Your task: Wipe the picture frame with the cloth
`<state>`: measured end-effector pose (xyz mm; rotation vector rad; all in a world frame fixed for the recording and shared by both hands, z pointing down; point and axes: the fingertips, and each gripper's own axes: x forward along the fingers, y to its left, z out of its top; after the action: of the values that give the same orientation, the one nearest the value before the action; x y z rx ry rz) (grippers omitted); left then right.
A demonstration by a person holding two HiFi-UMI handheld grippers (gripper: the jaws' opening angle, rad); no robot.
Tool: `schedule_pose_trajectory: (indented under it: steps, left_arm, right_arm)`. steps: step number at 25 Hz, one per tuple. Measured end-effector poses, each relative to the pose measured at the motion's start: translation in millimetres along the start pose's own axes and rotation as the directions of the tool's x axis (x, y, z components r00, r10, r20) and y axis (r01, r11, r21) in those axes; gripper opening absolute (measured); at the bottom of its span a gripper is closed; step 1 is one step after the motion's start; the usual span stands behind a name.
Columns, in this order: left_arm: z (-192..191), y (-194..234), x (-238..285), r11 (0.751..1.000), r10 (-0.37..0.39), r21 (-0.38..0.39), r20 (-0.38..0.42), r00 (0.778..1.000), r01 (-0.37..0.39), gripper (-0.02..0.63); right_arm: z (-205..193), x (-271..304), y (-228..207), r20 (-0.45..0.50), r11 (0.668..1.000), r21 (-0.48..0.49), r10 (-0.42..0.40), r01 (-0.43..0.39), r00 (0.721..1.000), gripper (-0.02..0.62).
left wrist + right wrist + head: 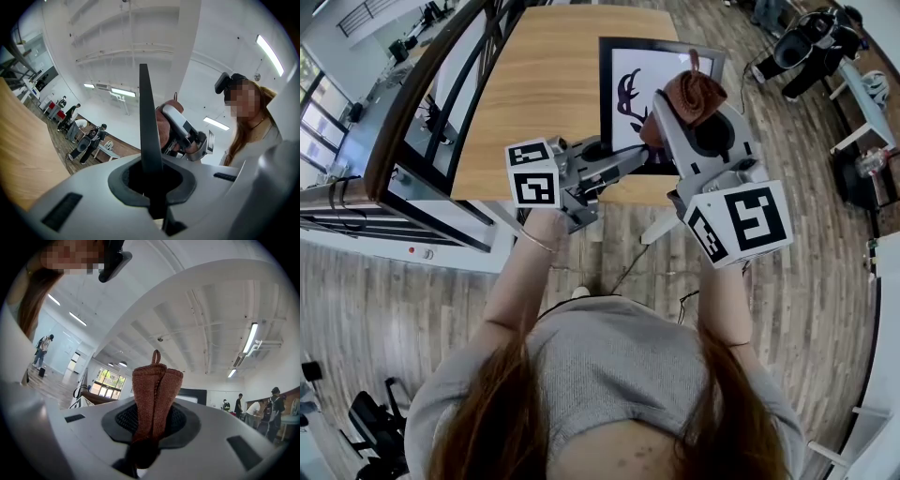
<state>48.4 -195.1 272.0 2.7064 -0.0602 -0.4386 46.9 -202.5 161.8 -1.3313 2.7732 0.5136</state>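
A wooden table (539,84) runs up the left and middle of the head view, with a dark railing (422,103) along its left side. Over the table's near edge, the left gripper (623,156) reaches toward the right, and its jaws are pinched tight on the lower left part of the picture frame (619,70). In the left gripper view the frame (146,126) shows edge-on as a thin dark strip that rises from between the closed jaws against the ceiling. The frame is black with a white mat and a dark antler drawing, and it sits above the near half of the table. To its right, the right gripper (677,111) reaches in over the frame's face, with its jaws clamped on a bunched brown cloth (696,92). The right gripper view shows the cloth (154,390) standing in folds out of the closed jaws, with a small loop on top. The cloth is right at the drawing, but no view shows whether it touches the glass. At the far right, people (811,42) stand on the wooden floor (811,309).
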Motion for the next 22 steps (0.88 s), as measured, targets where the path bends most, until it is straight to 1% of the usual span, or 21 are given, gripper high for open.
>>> schedule_pose_trajectory:
  steps: [8, 12, 14, 17, 22]
  left_arm:
    - [-0.6, 2.7, -1.1, 1.0, 0.001, -0.004, 0.001, 1.0, -0.001, 0.018]
    - [0.7, 1.9, -1.1, 1.0, 0.0, -0.006, 0.017, 1.0, 0.0, 0.018]
    - [1.8, 1.4, -0.9, 1.0, 0.002, -0.008, 0.028, 1.0, -0.001, 0.017]
    - [2.8, 1.1, -1.0, 1.0, 0.008, -0.009, 0.041, 0.999, -0.007, 0.017]
    - [0.9, 3.3, -2.2, 1.0, 0.019, 0.017, 0.007, 1.0, -0.019, 0.017]
  right_arm:
    - [-21.0, -10.8, 3.1, -0.031, 0.999, 0.04, 0.003, -0.002, 1.0, 0.097]
    - [-29.9, -20.1, 5.1, -0.043, 0.998, 0.062, 0.004, -0.001, 0.999, 0.097]
    - [-34.7, -23.6, 6.7, -0.052, 0.998, 0.064, 0.005, -0.002, 0.999, 0.097]
    - [-46.2, -27.7, 12.5, -0.084, 0.999, 0.043, 0.007, -0.003, 0.996, 0.097]
    - [-57.9, -29.8, 20.5, -0.097, 0.999, 0.04, -0.004, 0.008, 0.995, 0.097]
